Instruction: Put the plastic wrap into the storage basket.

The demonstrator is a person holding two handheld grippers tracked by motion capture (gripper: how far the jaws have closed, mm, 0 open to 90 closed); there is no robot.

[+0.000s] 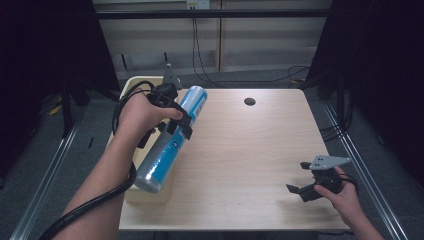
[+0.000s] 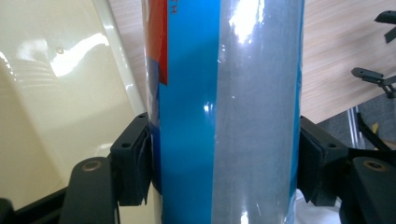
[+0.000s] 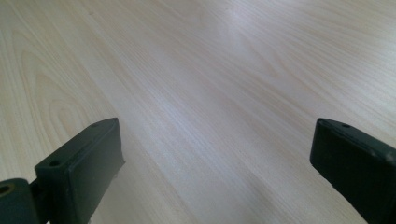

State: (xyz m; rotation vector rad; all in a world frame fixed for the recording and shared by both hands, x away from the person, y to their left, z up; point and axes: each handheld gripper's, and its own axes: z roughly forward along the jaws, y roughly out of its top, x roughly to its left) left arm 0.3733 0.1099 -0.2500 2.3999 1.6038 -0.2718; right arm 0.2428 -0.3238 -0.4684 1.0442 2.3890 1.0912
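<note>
A long silver and blue can with a red patch on its label lies slanted over a cream tray at the table's left edge. My left gripper is shut on the can about a third of the way down from its far end. In the left gripper view both black pads press the can from either side, with the cream tray behind it. My right gripper stands open low over the table's front right corner, its jaws wide apart over bare wood with nothing between them.
The light wooden table has a round cable hole near its far edge. Cables hang behind the table. Metal rails run along the floor on both sides. The right gripper shows far off in the left gripper view.
</note>
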